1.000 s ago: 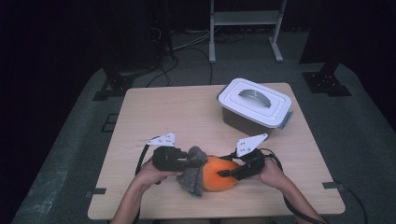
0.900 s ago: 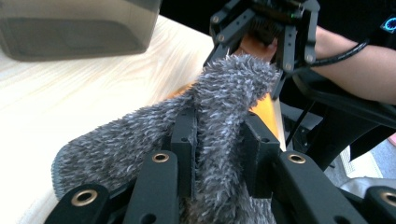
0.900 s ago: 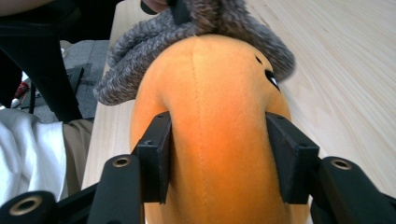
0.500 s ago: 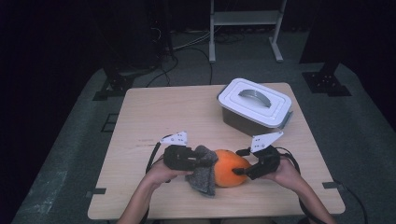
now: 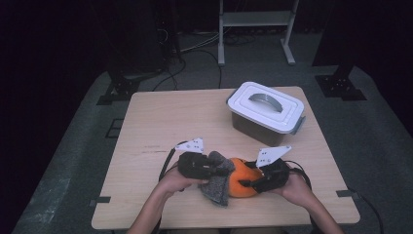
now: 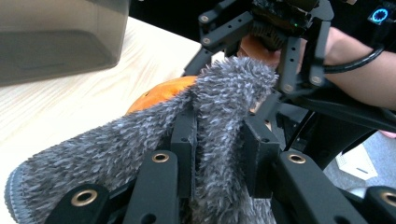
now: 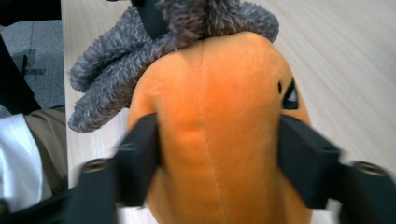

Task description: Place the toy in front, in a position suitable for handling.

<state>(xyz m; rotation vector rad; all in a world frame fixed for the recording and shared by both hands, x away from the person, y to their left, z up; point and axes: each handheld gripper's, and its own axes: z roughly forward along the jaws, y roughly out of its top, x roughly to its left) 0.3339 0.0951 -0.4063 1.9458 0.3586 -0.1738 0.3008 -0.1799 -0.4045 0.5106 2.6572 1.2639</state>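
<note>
Gripping grey fuzzy cloth, left gripper clenched on its folds. Right gripper jaws just closing, pads flanking orange plush. Cloth drapes plush top beyond; wiping underway, unfinished. Lidded bin farther off.
</note>
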